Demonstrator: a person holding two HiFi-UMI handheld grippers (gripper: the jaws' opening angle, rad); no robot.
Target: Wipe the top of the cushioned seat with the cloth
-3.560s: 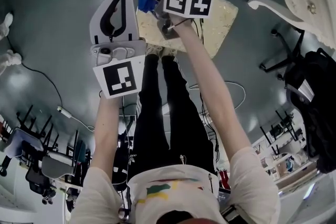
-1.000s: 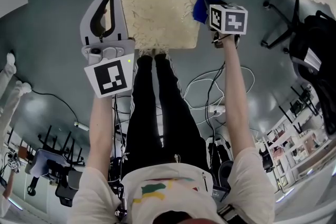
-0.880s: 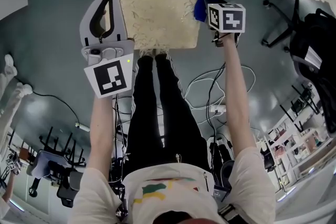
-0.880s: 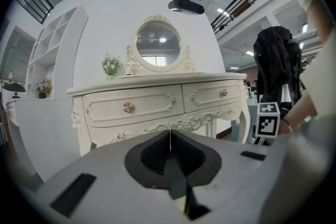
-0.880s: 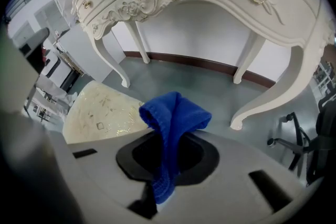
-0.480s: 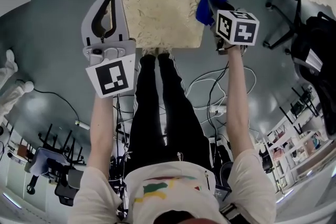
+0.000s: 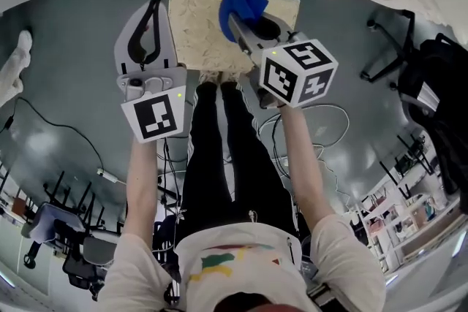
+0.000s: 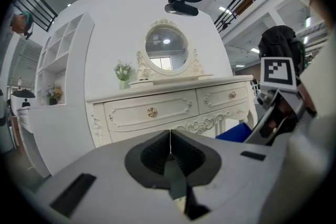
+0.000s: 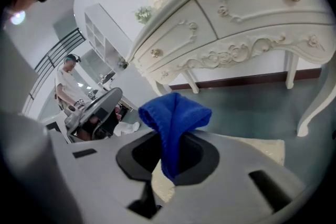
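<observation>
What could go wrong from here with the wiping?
1. The right gripper pinches only a fold of the cloth; dragging could pull it free.
2. The left gripper is shut, beside the seat, so nothing steadies the seat; it might shift.

cloth (image 7: 241, 4) blue | seat (image 7: 194, 29) cream, leafy patt. | floor (image 7: 80, 7) grey-green

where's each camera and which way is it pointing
Head view: on the person's head, facing steeply down at the cushioned seat; arms, legs, left gripper and right gripper show.
Left gripper view: on the left gripper, facing level at the dressing table; its shut fingers show.
Right gripper view: on the right gripper, facing the dressing table; its fingers pinch the blue cloth.
Both gripper views share that table.
</observation>
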